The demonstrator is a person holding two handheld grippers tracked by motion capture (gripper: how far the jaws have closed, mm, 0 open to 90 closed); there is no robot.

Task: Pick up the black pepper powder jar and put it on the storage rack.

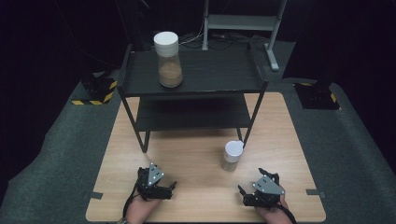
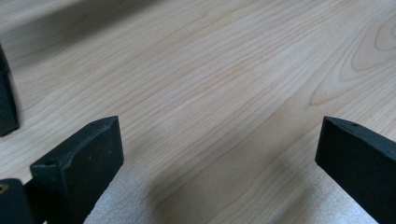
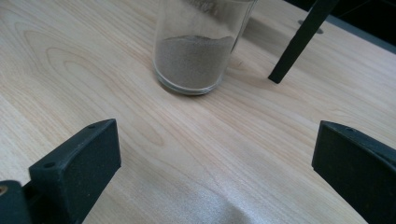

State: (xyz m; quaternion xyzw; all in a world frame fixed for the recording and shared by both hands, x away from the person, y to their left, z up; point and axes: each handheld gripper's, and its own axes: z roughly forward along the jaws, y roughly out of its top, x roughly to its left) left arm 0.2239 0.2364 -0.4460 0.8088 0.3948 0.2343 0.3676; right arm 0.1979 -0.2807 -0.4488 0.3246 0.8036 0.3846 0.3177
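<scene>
A: Far left, at about eight o'clock on the desk (image 1: 196, 144)?

B: Left tool (image 1: 161, 190), held in a hand (image 1: 140, 207), resting low near the desk's front edge. Jaws spread wide in the left gripper view, bare wood grain between them, gripping nothing.

A: Further along, toward ten o'clock?

B: Black two-tier shelf (image 1: 210, 70), standing across the far half of the desk. On its top tier, left end, a tall jar (image 1: 168, 60) with a white lid, upright, sandy fill in the lower part.

A: And right of centre?

B: Small jar (image 1: 232, 155), upright, white-capped, on the wood at roughly four o'clock from the desk's middle, just beside the shelf's front right leg (image 1: 252, 122). Seen from the right gripper view as clear glass (image 3: 198, 51) with brownish powder at the bottom, the leg (image 3: 299, 42) slanting down at its two o'clock.

A: Touching the leg?

B: Close, but apart.

A: Last, at five o'clock?

B: Right tool (image 1: 243, 196), in the other hand (image 1: 271, 212), near the front edge. Jaws wide apart, empty, pointed toward the small jar at their twelve o'clock, well short of it.
</scene>
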